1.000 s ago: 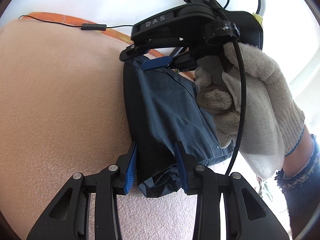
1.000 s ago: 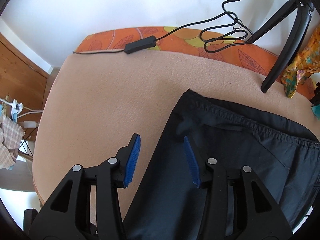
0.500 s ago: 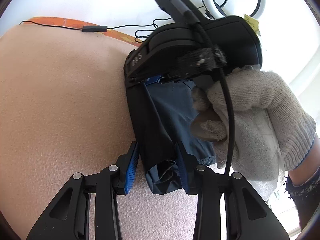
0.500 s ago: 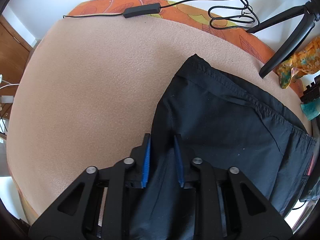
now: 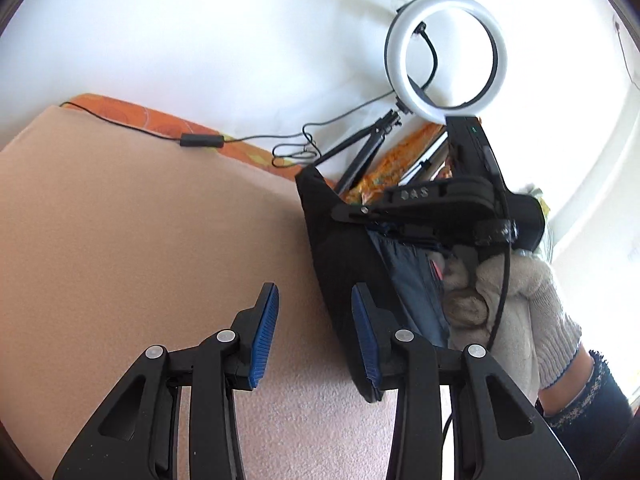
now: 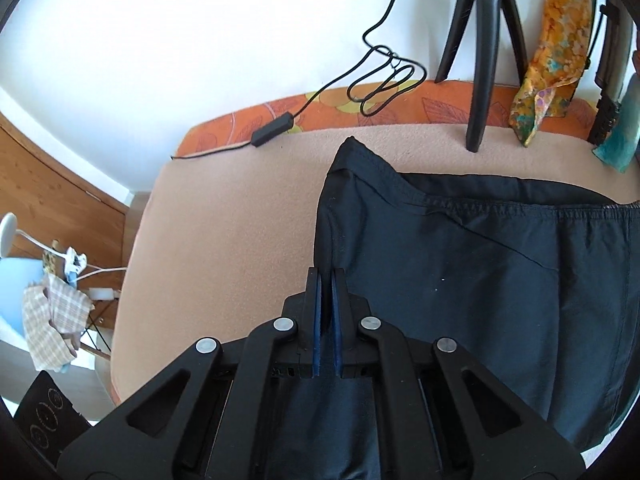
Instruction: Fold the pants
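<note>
The dark navy pants (image 6: 480, 280) lie on the peach blanket (image 6: 224, 224), folded into a thick stack. My right gripper (image 6: 327, 280) is shut on the stack's left edge and lifts it; in the left wrist view it (image 5: 352, 214) shows from the side with the raised cloth (image 5: 340, 256) hanging from it. My left gripper (image 5: 314, 296) is open and empty. It sits just left of the lifted pants, and its right pad (image 5: 366, 332) is against the cloth.
A ring light (image 5: 446, 56) on a black tripod (image 6: 486, 52) stands at the far edge with a looped cable (image 6: 380, 80) and inline switch (image 6: 272, 132). A patterned orange cloth (image 6: 552, 56) hangs at the back right. The blanket's left edge drops to the floor.
My right gripper closed on the pants' edge and raised it. My left gripper let go of the pants' end, opened wider and moved left and back, tilting up.
</note>
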`<act>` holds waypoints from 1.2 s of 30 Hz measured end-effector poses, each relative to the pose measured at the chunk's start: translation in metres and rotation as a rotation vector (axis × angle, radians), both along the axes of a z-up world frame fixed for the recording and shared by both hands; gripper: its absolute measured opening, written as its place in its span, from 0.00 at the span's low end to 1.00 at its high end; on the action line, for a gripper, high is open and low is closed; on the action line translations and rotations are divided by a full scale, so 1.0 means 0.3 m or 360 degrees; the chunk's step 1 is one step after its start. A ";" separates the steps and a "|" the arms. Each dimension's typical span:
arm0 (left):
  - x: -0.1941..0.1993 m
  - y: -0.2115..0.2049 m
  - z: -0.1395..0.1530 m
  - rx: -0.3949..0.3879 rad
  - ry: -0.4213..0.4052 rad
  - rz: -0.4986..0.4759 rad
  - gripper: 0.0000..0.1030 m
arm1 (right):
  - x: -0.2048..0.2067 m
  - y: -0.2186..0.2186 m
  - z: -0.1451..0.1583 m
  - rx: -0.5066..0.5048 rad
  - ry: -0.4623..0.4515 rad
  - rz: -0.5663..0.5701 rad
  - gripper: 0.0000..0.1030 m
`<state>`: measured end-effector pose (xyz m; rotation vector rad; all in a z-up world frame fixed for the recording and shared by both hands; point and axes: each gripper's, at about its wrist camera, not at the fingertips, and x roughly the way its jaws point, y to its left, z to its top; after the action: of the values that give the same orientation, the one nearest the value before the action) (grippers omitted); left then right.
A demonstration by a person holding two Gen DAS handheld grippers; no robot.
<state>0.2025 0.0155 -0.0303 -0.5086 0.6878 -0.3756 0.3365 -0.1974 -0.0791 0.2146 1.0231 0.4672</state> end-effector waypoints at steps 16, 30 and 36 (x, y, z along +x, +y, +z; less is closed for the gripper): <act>0.126 -0.293 -0.101 0.0211 0.0111 -0.0246 0.35 | -0.102 -0.380 0.165 0.0180 -0.0186 -0.0247 0.04; 0.110 -0.601 -0.097 0.0417 -0.0052 -0.0571 0.35 | -0.147 -0.699 0.072 0.0151 -0.0212 -0.0478 0.04; 0.120 -0.652 -0.110 0.0434 -0.0057 -0.0624 0.35 | -0.163 -0.820 -0.024 0.0139 -0.0165 -0.0600 0.04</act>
<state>0.2384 -0.1801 -0.0632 -0.1048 0.7908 -0.6454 0.2878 -0.4436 -0.0863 0.4479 0.8375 0.1781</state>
